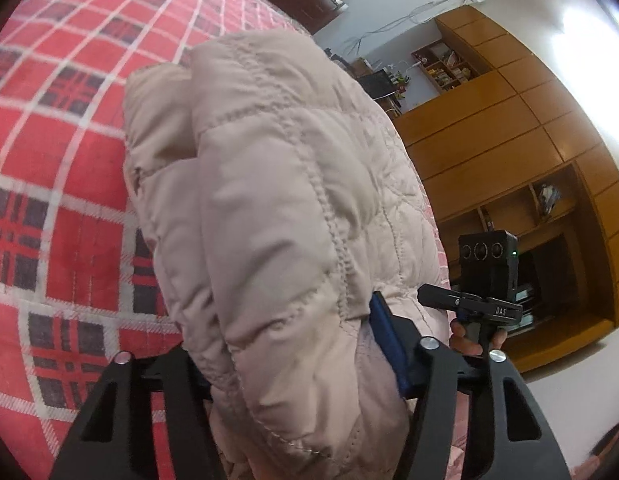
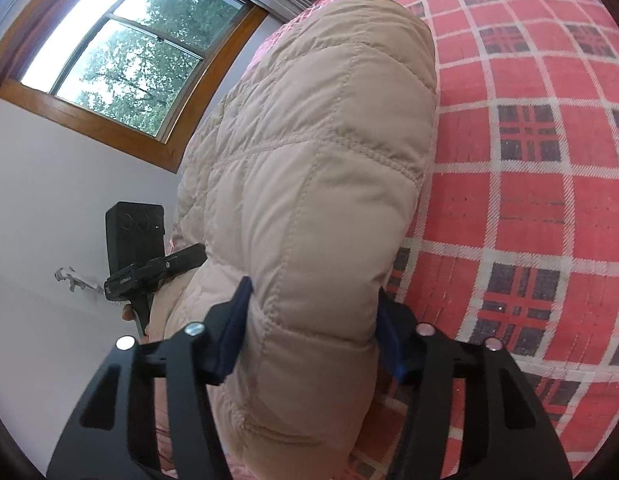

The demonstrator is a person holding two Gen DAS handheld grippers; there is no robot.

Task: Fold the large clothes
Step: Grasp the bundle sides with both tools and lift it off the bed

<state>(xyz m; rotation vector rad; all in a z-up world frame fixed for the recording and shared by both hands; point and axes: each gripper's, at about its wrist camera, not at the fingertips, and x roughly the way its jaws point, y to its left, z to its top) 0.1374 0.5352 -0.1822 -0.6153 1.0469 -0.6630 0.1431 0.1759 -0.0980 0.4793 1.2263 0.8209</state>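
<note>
A thick fold of the pale quilted jacket is clamped by the left gripper, the padded cloth bulging out between its blue-lined fingers. Another bunched edge of the same jacket is pinched by the right gripper. The jacket is held up just above the bed with the red plaid cover, its far end apparently resting on that cover. Each gripper is seen at the jacket's side in the other's view. Both ends are probably gripped so that the bulky layers are kept stacked while the fold is carried over. A wooden cabinet stands beyond the jacket, a window behind it.
</note>
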